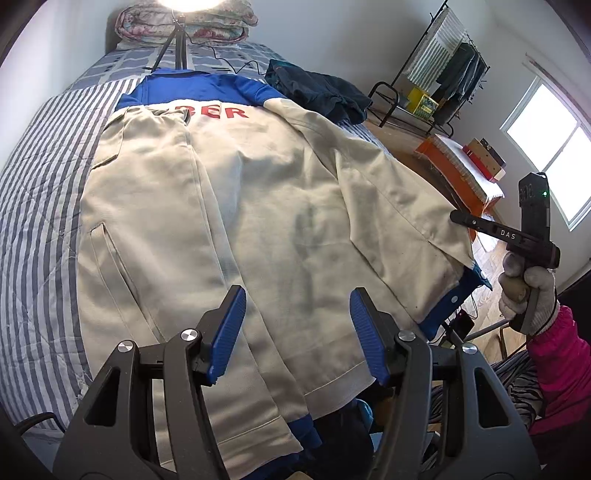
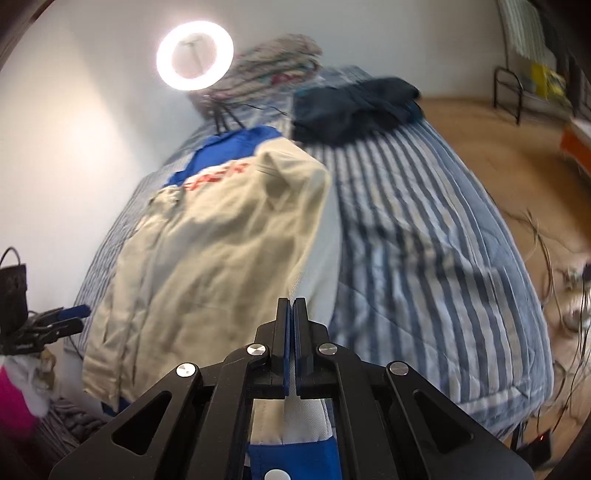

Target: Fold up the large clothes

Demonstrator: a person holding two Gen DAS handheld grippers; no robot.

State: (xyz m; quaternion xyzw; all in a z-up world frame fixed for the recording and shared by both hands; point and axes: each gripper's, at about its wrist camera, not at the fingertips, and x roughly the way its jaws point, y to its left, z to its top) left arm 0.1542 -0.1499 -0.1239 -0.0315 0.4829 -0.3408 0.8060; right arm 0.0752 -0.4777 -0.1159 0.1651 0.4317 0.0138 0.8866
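Note:
A large beige jacket (image 1: pixel 258 192) with a blue collar and red letters lies back-up on the striped bed (image 1: pixel 33 206). Its left side is folded inward. My left gripper (image 1: pixel 297 334) is open and empty, hovering above the jacket's lower hem. My right gripper (image 2: pixel 294 321) is shut on the jacket's right sleeve (image 2: pixel 306 417) near its blue cuff and holds it lifted off the bed. It also shows in the left wrist view (image 1: pixel 458 218) at the sleeve's right edge. The jacket's body shows in the right wrist view (image 2: pixel 207 243).
A dark blue garment (image 1: pixel 317 92) lies at the bed's far right. Folded quilts (image 1: pixel 184 22) and a ring-light tripod (image 1: pixel 177 48) stand at the head. A clothes rack (image 1: pixel 443 74), an orange box (image 1: pixel 454 162) and floor cables (image 2: pixel 554 266) lie right of the bed.

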